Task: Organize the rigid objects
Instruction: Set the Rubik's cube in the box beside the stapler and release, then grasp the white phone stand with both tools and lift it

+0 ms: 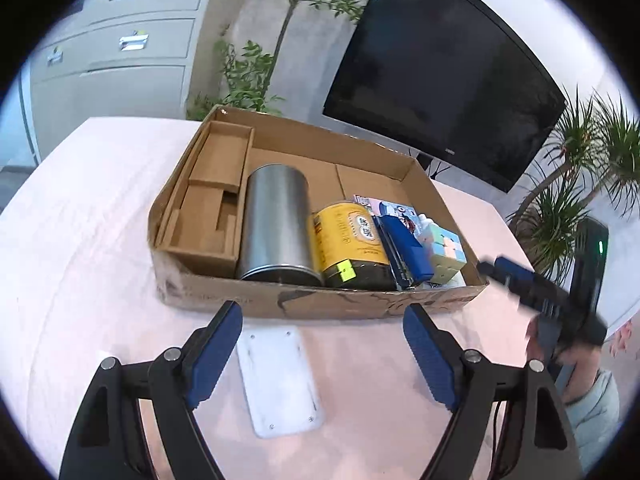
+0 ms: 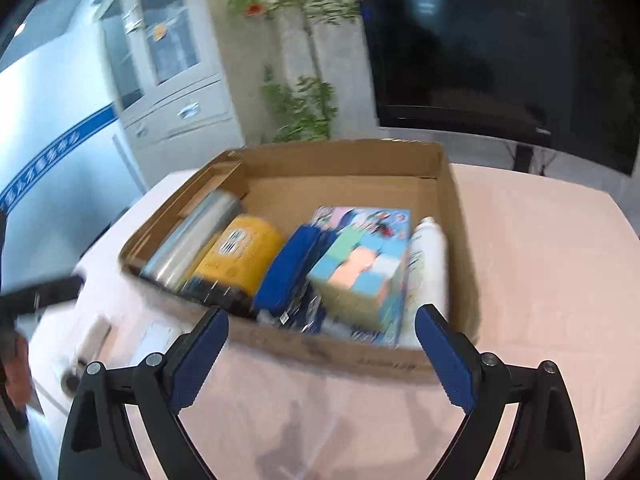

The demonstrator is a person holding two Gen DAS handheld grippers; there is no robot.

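A shallow cardboard box (image 1: 264, 300) (image 2: 444, 184) sits on the pink table. In it lie a silver tin (image 1: 278, 222) (image 2: 192, 240), a yellow can (image 1: 350, 240) (image 2: 240, 254), a blue case (image 1: 406, 250) (image 2: 290, 276), a pastel puzzle cube (image 1: 446, 252) (image 2: 356, 272), a picture box (image 1: 394, 208) (image 2: 372, 216) and a white bottle (image 2: 428, 256). My left gripper (image 1: 322, 314) is open and empty in front of the box's near wall. My right gripper (image 2: 322, 320) is open and empty at the near wall. It shows blurred in the left wrist view (image 1: 500, 270).
A white flat plate (image 1: 278, 380) lies on the table between my left fingers. A large black monitor (image 1: 444, 68) stands behind the box, with plants (image 1: 580, 184) and grey drawers (image 1: 116, 64) beyond. The right view is motion-blurred.
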